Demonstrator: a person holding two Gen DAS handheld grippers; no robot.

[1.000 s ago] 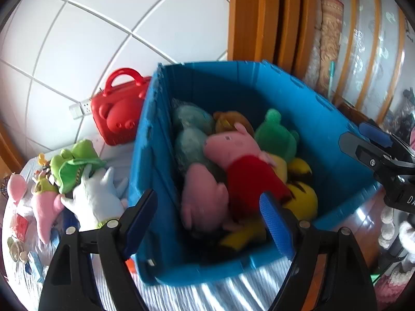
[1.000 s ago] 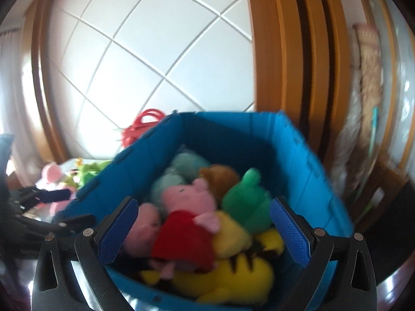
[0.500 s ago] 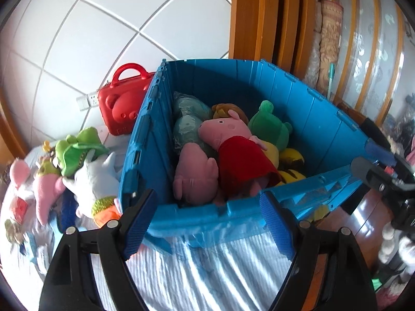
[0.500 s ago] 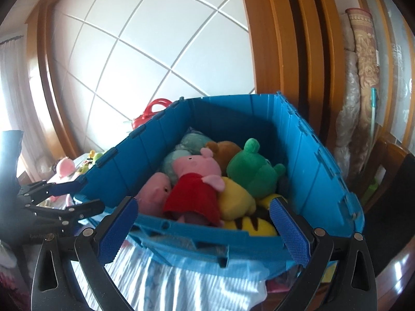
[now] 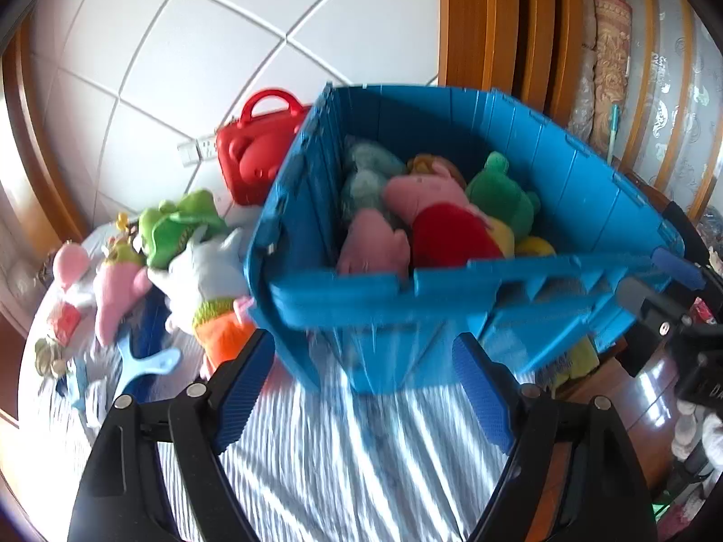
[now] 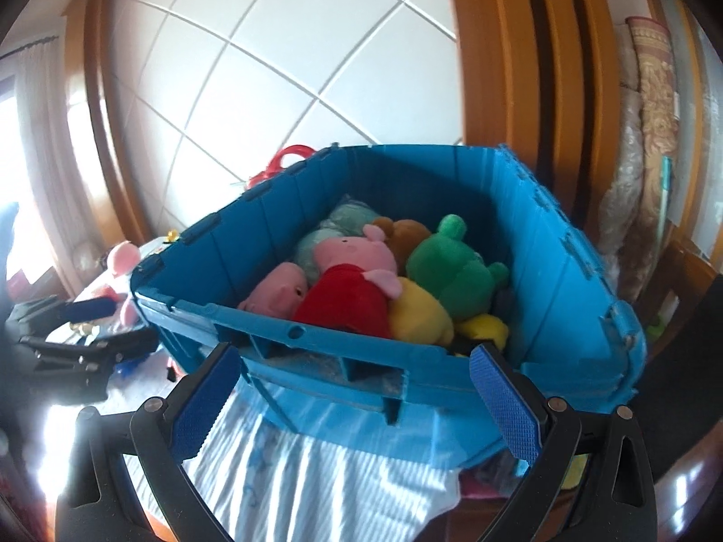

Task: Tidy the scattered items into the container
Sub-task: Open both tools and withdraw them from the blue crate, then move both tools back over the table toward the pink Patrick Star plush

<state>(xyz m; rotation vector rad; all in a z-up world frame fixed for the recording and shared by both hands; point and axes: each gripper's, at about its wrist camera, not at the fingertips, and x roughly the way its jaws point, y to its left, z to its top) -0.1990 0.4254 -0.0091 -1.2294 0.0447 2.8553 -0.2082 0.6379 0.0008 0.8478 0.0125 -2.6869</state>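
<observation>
The bin (image 5: 452,298) is a big blue box made of hard plastic, with straight ribs up its walls and a thick lip round the top; it sits on a striped cloth (image 5: 343,460), blue and white and a bit wrinkly, and its open top faces up. In the left view one corner of the bin points down toward the claw, and its long side runs from about 8 o'clock to 3 o'clock.

Soft toys fill the bin; they look fuzzy and squashy. A pink pig (image 6: 357,271) in a red dress lies on top, with its snout toward 1 o'clock in the right view; a round green frog (image 6: 452,266) is at its 3 o'clock side; a small pink toy (image 6: 275,291) is at its 8 o'clock side; a yellow toy (image 6: 420,316) lies under them.

More soft toys lie on the cloth outside the bin, at 9 o'clock in the left view: a green croc (image 5: 176,226), a grey shark (image 5: 203,271) and a pale pink toy (image 5: 113,289). A shiny red case (image 5: 257,158) with a loop handle stands by the white wall.

The left claw (image 5: 361,384) is spread wide with nothing in it; its blue pads are bumpy rubber. The right claw (image 6: 352,397) is wide too, and empty; the bin's near wall shows past the gap.
</observation>
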